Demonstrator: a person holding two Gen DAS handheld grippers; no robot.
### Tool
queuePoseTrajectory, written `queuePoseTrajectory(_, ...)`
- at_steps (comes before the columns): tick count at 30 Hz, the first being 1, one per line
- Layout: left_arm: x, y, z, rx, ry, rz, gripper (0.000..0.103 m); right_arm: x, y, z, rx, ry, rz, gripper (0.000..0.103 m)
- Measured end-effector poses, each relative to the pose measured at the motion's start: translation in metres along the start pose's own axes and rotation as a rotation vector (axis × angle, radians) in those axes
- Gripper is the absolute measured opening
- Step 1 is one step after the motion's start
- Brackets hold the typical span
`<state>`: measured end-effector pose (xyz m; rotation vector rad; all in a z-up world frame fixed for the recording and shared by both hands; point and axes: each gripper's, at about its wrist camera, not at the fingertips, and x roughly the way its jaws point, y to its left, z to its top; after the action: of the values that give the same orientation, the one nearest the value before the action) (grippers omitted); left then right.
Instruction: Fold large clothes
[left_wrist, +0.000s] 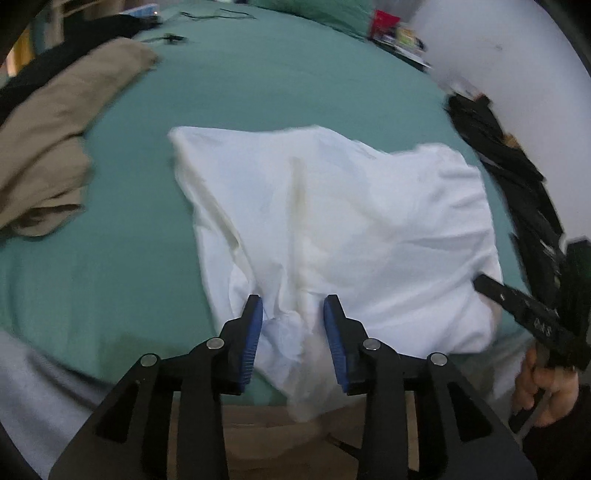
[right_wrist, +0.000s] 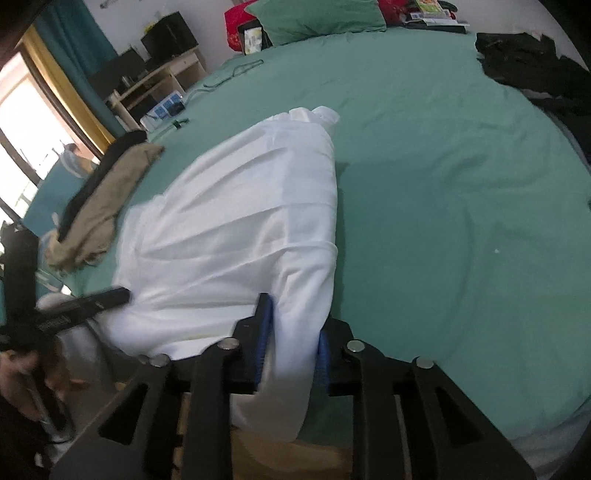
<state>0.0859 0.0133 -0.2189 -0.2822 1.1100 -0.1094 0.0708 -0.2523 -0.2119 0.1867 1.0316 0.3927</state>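
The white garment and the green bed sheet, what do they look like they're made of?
White garment: thin woven cloth, probably cotton or a blend; matte, it falls in soft creases and lets some shadow through. Green bed sheet: smooth matte fabric, likely cotton, lying flat with only shallow wrinkles. Neither weave is sharp enough to be sure.

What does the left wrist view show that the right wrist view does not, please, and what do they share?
Only the left wrist view shows the left tool with its blue pads apart over the white garment's near edge, and a white wall. Only the right wrist view shows the right tool with a fold of the garment between its pads, a window, a wooden shelf unit and a green pillow. Both show the garment on the green bedsheet, a tan garment and black clothing.
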Motion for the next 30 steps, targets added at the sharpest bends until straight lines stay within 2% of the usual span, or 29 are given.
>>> queuePoseTrajectory(2,-0.006,0.01,0.001,-0.046,-0.016,0.056,0.037,-0.002,-0.007,-0.002,0.029,-0.008,0.019,0.029)
queuePoseTrajectory(4,-0.01,0.022,0.003,-0.085,-0.037,0.083,0.042,-0.006,-0.013,-0.001,0.055,-0.022,0.03,0.032)
queuePoseTrajectory(6,-0.015,0.032,0.009,-0.115,-0.061,0.102,0.054,-0.012,-0.015,0.001,0.056,-0.045,0.021,0.038)
queuePoseTrajectory(9,-0.017,0.042,0.02,-0.134,-0.088,0.104,0.056,-0.024,-0.016,0.004,0.046,-0.099,-0.005,0.041)
queuePoseTrajectory(13,-0.014,0.043,0.031,-0.132,-0.106,0.092,0.058,-0.037,-0.021,0.009,0.066,-0.169,0.003,0.045)
queuePoseTrajectory(19,0.007,0.053,0.045,-0.164,-0.108,0.097,0.06,-0.034,-0.027,0.018,0.087,-0.171,-0.022,0.047)
queuePoseTrajectory(22,0.019,0.057,0.047,-0.198,-0.109,0.065,0.06,-0.028,-0.025,0.021,0.089,-0.165,-0.029,0.047)
queuePoseTrajectory(26,0.024,0.061,0.047,-0.224,-0.138,-0.013,0.068,-0.021,-0.029,0.023,0.09,-0.15,-0.027,0.048)
queuePoseTrajectory(28,0.027,0.059,0.049,-0.211,-0.123,-0.077,0.068,-0.017,-0.03,0.023,0.094,-0.14,-0.026,0.05)
queuePoseTrajectory(30,0.031,0.056,0.051,-0.202,-0.091,-0.223,0.068,-0.014,-0.032,0.024,0.1,-0.136,-0.027,0.053)
